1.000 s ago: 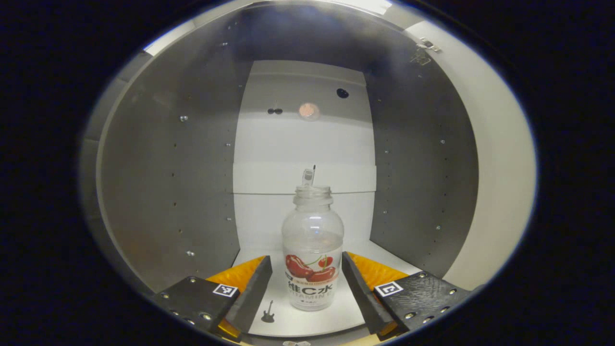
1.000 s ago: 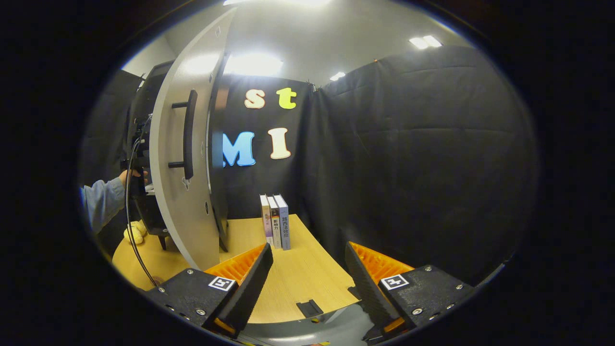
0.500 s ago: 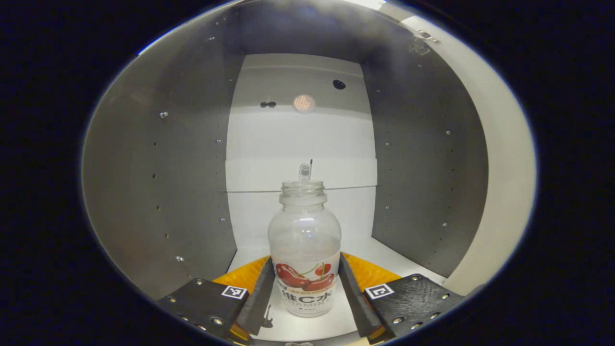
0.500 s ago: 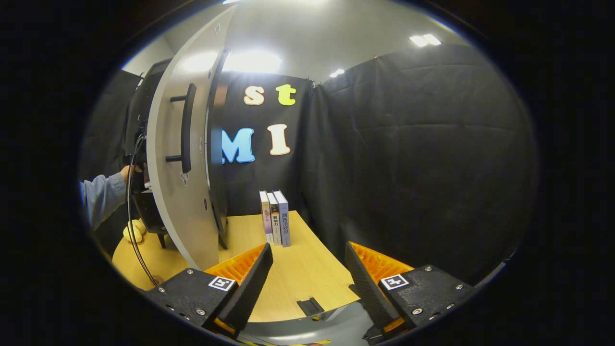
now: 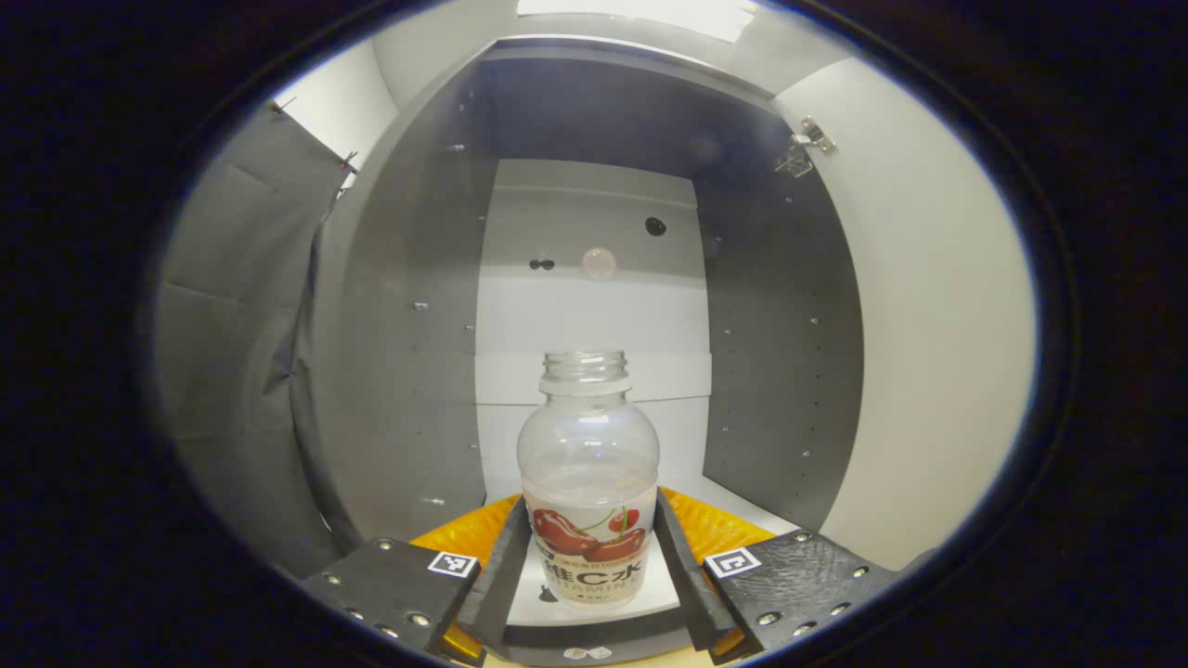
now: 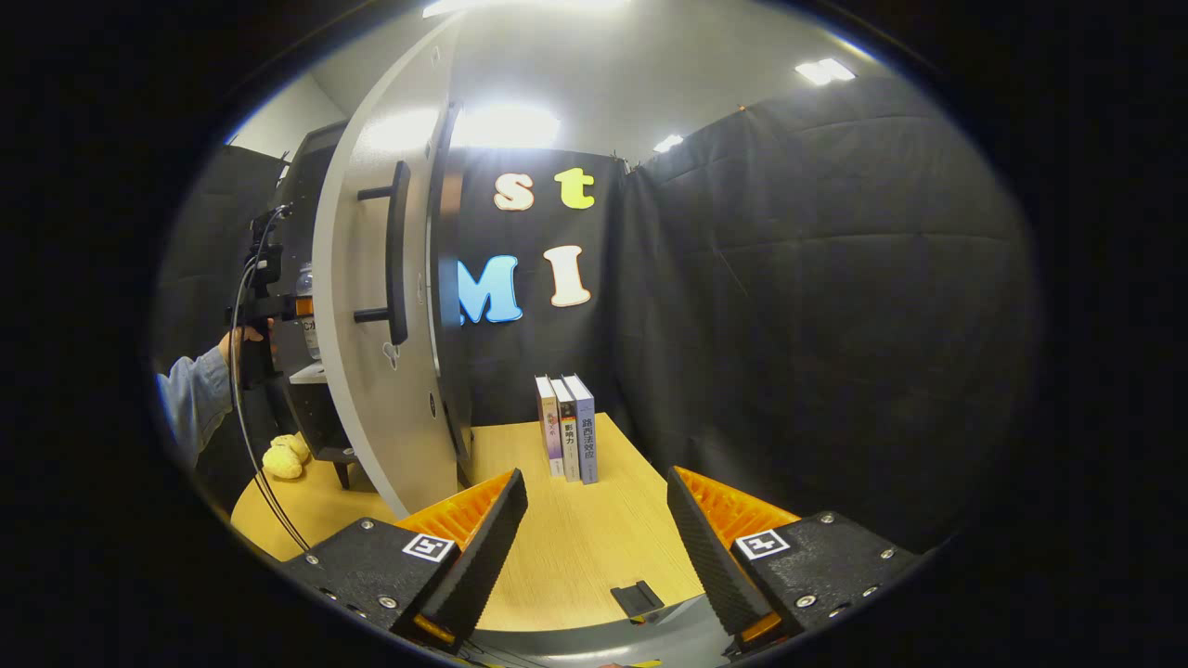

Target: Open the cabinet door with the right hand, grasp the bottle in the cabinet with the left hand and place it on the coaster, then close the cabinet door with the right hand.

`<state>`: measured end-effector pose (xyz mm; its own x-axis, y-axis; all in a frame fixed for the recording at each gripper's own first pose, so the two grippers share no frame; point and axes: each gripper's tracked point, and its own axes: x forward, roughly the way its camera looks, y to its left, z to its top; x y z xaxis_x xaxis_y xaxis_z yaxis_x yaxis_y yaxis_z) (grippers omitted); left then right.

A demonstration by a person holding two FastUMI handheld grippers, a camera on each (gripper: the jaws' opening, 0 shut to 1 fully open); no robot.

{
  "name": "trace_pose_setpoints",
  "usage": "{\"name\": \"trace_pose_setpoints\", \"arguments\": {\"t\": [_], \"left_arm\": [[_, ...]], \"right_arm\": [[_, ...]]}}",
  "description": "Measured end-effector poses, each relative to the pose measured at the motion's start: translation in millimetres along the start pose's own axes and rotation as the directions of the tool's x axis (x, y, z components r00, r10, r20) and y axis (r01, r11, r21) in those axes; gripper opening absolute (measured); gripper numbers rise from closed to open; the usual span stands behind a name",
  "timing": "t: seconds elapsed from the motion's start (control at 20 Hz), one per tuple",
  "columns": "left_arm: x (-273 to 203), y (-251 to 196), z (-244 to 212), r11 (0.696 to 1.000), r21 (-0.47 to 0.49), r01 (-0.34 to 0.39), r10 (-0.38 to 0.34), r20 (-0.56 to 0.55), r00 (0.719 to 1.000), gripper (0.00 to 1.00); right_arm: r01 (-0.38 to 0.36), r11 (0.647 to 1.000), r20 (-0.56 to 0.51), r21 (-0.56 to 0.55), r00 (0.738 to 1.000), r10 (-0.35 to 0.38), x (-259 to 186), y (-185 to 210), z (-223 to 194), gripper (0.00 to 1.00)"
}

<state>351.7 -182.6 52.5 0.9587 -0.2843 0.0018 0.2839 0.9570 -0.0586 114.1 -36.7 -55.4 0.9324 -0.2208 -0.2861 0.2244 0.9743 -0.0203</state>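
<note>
Bottle point(image 5: 588, 482) sits clamped between the left gripper point(image 5: 590, 566) fingers, at the cabinet point(image 5: 408, 325) mouth above its shelf. Right gripper point(image 6: 594, 547) hangs unclenched over the bench point(image 6: 566, 547); farther off, the cabinet door point(image 6: 371, 315) stands open. Coaster placement and closing remain.

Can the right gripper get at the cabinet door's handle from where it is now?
Probably yes. The right gripper is open and empty, and the handle on the open cabinet door faces it ahead to its left with nothing between.
</note>
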Motion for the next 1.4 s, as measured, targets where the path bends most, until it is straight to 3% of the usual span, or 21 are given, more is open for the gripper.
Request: {"name": "trace_pose_setpoints", "arguments": {"t": [0.55, 0.85, 1.4], "left_arm": [[-66.1, 34.8, -7.6, 0.999, -0.038, -0.025, 0.026, 0.019, 0.999, 0.75], [-112.1, 51.2, -42.1, 0.999, -0.031, -0.038, 0.038, -0.001, 0.999, 0.72], [-182.4, 32.0, -114.1, 0.999, -0.038, 0.015, -0.016, -0.037, 0.999, 0.74]], "right_arm": [[-0.069, 0.998, 0.016, 0.001, 0.997, 0.069, 8.5, 26.7, 5.6, 0.94], [-0.087, 0.996, 0.018, -0.005, 0.996, 0.087, 9.9, 34.2, 4.0, 0.94], [-0.078, 0.997, 0.016, 0.012, 0.997, 0.078, 11.0, 32.9, 4.5, 0.94]]}}
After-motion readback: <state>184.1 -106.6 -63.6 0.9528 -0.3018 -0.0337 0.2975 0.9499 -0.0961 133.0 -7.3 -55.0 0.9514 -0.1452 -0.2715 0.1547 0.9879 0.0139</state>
